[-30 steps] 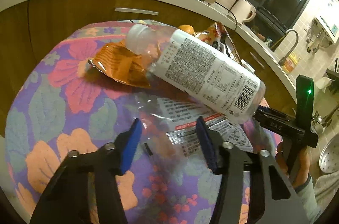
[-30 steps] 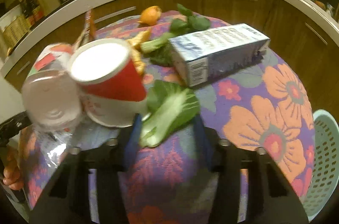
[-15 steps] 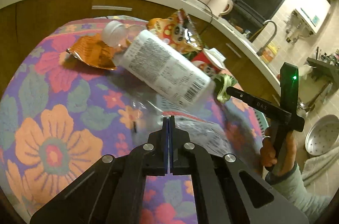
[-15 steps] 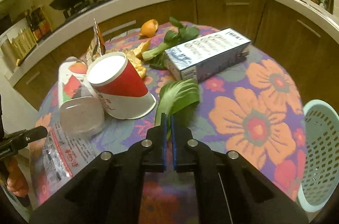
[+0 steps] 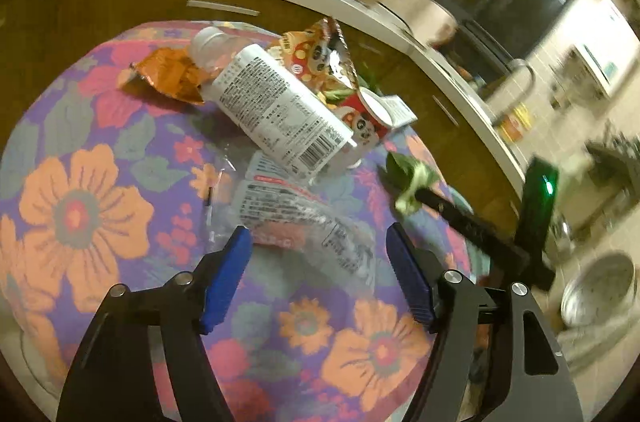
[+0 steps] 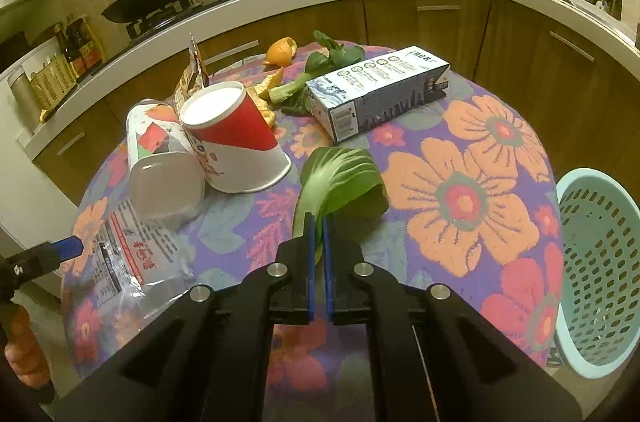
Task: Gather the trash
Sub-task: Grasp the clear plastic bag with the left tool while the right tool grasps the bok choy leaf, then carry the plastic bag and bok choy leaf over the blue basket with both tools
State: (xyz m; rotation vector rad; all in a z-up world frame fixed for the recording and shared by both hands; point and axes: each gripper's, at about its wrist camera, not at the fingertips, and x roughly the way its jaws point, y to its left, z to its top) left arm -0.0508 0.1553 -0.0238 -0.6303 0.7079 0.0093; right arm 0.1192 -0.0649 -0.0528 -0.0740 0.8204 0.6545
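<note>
Trash covers your table [image 6: 472, 182], which wears a flowery cloth. Your right gripper [image 6: 318, 238] is pinched tight on the pale stem of a green leaf [image 6: 340, 178], just in front of the red paper cup [image 6: 236, 138]. Your left gripper [image 5: 320, 262] has just been opening, and its jaws now stand wide around the clear plastic wrapper [image 5: 304, 222], not pressing on it. That wrapper lies just in front of the cup too, next to the fallen plastic bottle [image 6: 160, 162]. The blue basket [image 6: 596, 262] waits off the table edge, well away from the cup on your right. The leaf is floppy and held only by its thin end, so it could tear or slip out if you swing fast. The wrapper is thin and flat, so your left gripper could close on nothing, or pinch the cloth and drag things around.
</note>
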